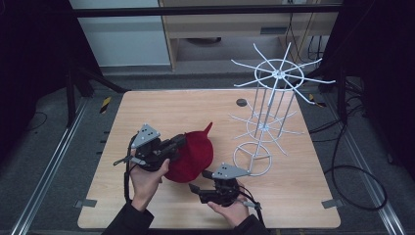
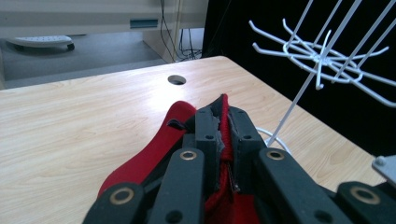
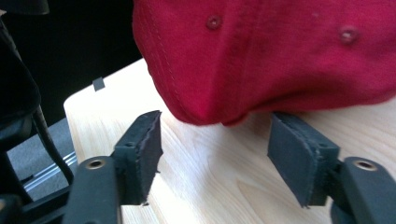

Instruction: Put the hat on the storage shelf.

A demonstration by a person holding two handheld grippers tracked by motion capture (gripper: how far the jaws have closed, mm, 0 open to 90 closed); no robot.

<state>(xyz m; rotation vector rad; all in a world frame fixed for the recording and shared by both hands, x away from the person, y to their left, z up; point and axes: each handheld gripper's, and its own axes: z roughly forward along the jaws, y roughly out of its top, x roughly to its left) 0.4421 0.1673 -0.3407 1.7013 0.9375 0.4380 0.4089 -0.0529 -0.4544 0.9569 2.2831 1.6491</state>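
Left tongs (image 1: 178, 143) clenched on red cap (image 1: 193, 154), lifting it off the surface (image 1: 161, 105). Right tongs (image 3: 215, 154) released, spread just below the cap's edge. Next, probably: close on that edge, then carry toward the white wire rack (image 1: 271, 98).

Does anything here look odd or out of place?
Nothing looks damaged or spilled. The red cap hangs tilted above the table, pinched by the left tongs; the right tongs wait open under it. The rack stands upright.
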